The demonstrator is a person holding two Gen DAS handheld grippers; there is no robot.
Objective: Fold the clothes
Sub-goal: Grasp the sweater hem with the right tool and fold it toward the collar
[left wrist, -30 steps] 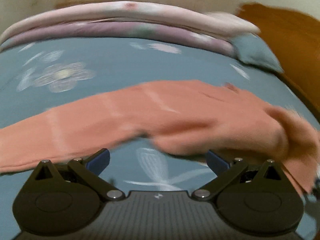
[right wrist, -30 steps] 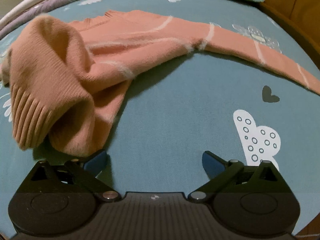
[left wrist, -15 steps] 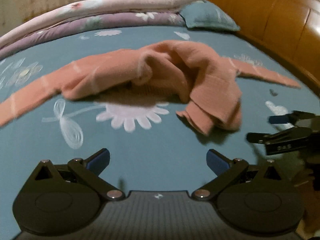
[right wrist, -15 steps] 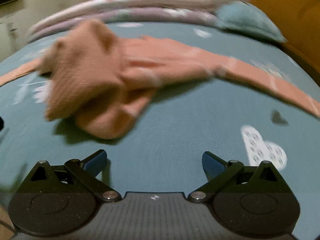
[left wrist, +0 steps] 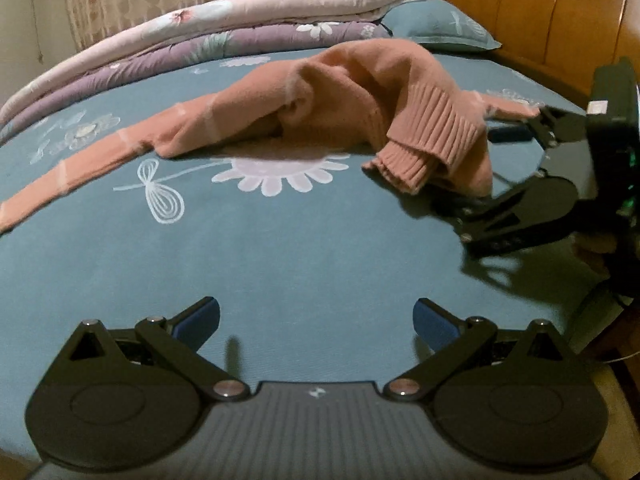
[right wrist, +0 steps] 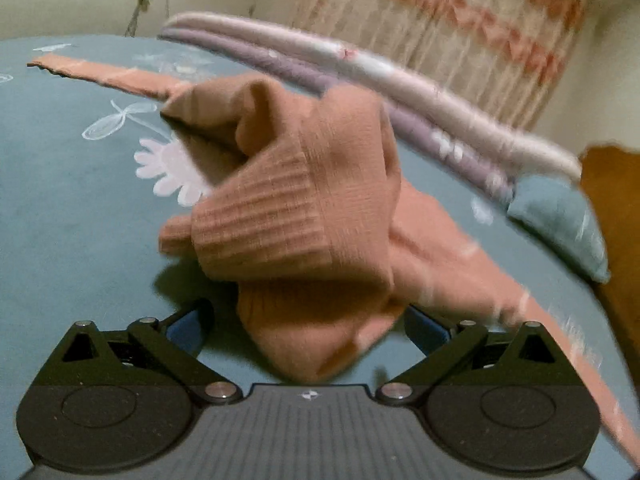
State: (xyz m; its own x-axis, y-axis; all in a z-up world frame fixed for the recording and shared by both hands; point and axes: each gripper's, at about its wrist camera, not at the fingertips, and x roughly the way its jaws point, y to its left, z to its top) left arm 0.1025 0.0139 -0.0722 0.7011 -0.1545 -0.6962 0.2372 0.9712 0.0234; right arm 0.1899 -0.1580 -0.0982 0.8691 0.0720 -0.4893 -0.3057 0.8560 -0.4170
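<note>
Sweater (left wrist: 344,92): salmon knit, ribbed hem, matt. Bedsheet (left wrist: 300,240): smooth printed cloth. Headboard (left wrist: 532,12): glossy varnished wood.

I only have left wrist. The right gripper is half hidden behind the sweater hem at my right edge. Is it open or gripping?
Observer: Open. In the right wrist view the right gripper has its jaws wide apart. The ribbed hem is bunched between them, not clamped.
Operator: Is the hem lying flat there?
Observer: No. It is doubled over, with a lower fold reaching back almost to the gripper body.
Operator: And the sleeve on that side? I only see its tip.
Observer: That sleeve runs out along the bed sheet, passing outside the gripper's right-hand finger. It is blurred, so I cannot tell if they touch.
</note>
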